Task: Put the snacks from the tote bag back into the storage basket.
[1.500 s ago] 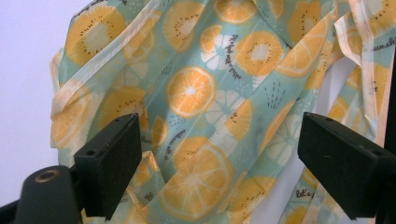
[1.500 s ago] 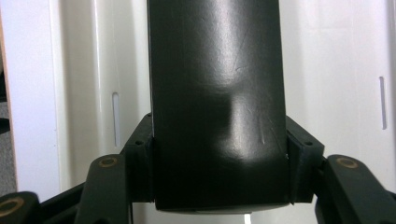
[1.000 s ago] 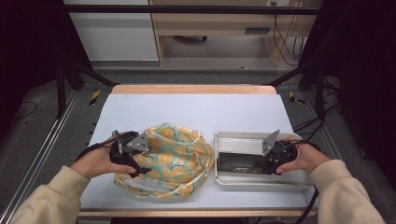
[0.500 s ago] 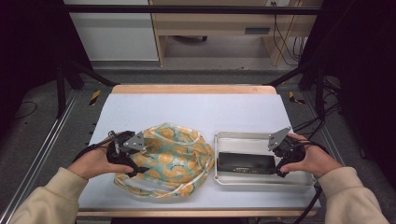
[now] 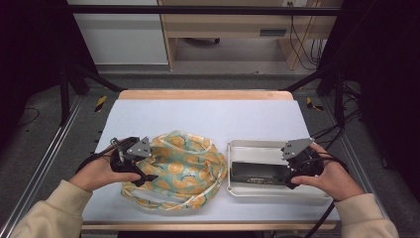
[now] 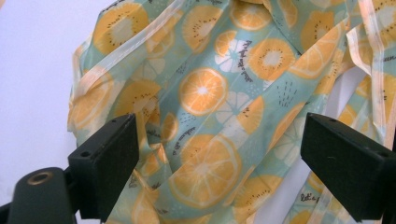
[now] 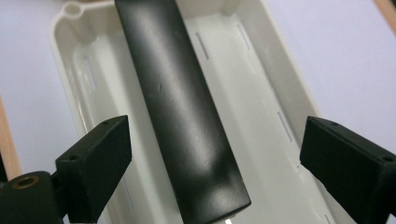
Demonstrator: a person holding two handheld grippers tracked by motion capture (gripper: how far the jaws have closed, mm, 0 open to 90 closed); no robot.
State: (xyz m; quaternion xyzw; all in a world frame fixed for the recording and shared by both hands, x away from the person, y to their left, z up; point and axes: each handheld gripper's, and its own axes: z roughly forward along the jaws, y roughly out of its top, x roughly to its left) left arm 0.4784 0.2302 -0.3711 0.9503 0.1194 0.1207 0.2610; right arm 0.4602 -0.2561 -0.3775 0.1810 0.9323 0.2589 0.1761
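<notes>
Holding my left gripper (image 5: 140,171) low over the left edge of the fruit-print bag (image 5: 183,166), I am keeping its fingers (image 6: 105,163) spread wide, with nothing clamped between them. In the left gripper view the bag's crumpled film, printed with orange and kiwi slices on pale green, is lying between and beyond the two fingers; I cannot tell whether either pad is touching it. The bag is resting flat and rumpled on the worktop (image 5: 208,116), left of centre, its pale handle strips trailing along the near edge.

Just beside the bag, to its right, the white tray (image 5: 257,147) is sitting on the worktop, with a narrow gap showing between the two. A long black bar (image 5: 257,172) is lying lengthwise in the tray's near half; in the right gripper view it is running up the tray floor, closer to one long wall than the other.

My right gripper (image 5: 292,173) is hovering over the right end of the tray. Its fingers (image 7: 95,156) have just been opening and are standing wide apart, gripping nothing; the bar is lying below and between them, apart from both pads.
</notes>
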